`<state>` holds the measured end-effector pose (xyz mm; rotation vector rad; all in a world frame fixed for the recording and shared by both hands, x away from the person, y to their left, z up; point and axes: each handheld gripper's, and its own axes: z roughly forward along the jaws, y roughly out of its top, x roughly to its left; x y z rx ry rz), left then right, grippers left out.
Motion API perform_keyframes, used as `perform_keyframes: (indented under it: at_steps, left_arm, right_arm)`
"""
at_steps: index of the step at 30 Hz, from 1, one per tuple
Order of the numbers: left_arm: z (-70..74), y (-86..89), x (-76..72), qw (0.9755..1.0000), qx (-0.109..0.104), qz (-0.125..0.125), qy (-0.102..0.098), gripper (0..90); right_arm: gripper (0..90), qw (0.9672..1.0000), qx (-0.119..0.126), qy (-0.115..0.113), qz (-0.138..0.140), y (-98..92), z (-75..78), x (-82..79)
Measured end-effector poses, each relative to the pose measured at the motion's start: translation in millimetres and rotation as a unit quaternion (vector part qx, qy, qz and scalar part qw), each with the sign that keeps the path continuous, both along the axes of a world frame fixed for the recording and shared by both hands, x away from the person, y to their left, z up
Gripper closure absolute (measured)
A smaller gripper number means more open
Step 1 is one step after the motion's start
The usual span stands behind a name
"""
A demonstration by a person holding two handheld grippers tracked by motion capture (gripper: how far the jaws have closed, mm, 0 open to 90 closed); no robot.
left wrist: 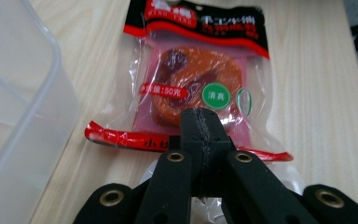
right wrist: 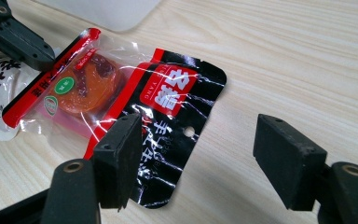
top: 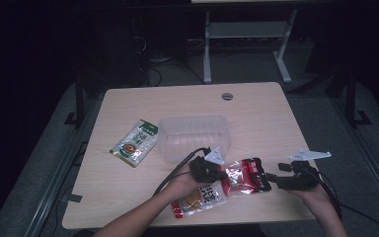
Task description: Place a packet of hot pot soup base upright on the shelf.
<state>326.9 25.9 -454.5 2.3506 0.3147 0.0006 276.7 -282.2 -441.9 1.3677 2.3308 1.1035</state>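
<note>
Jaws first: on my left gripper [left wrist: 200, 122] they are pressed together with no gap, and they seem to have pinched the clear bottom edge of the red and black snack packet [left wrist: 193, 79] — the film disappears between the tips at the lower middle of the left gripper view. On my right gripper [right wrist: 196, 156] they stand wide apart and hold nothing; the packet's black header end lies on the table between and just beyond them, its left pad overlapping the corner of the wrapper in the frame.

In the high view the packet [top: 246, 177] sits in the lower middle of the frame, between my two hands, just below the clear plastic tub [top: 194, 138]. A white and yellow packet [top: 202, 198] lies partly under its left end, and a green and white sachet [top: 135, 142] rests apart at centre left on the table [top: 256, 113].

I judge the packet light and limp — thin, glossy film that will slip and crumple, with a soft orange piece sealed inside that I would rather not squeeze. The flat sealed ends are the places to grip: the clear edge at one end, and the black header near its hang hole at the other.
</note>
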Motion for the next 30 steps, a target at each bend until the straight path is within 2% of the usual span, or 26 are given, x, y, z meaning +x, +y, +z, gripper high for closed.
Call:
perform_keyframes:
  at_steps: [9, 18, 25, 30]
  left_arm:
    - [-7.6, -3.6, 0.7, 0.9999, 0.008, -0.003, 0.007, 89.8]
    - [-10.7, -5.0, 2.9, 0.9998, 0.010, 0.000, 0.015, 89.9]
    - [-11.5, -4.5, 3.8, 0.9998, 0.009, -0.003, 0.016, 90.0]
    - [-11.7, -4.3, 3.4, 0.9998, 0.007, -0.002, 0.018, 90.0]
  right_arm:
    - [32.1, 1.0000, 0.003, -0.006, -0.003, -1.4, 2.3, 0.1]
    - [30.1, 0.9992, 0.038, -0.013, -0.003, -3.3, 6.7, 2.1]
    - [29.0, 0.9980, 0.062, 0.001, 0.013, 2.1, 3.8, 11.5]
    - [28.6, 0.9967, 0.072, 0.028, 0.024, 7.7, -5.2, 24.2]
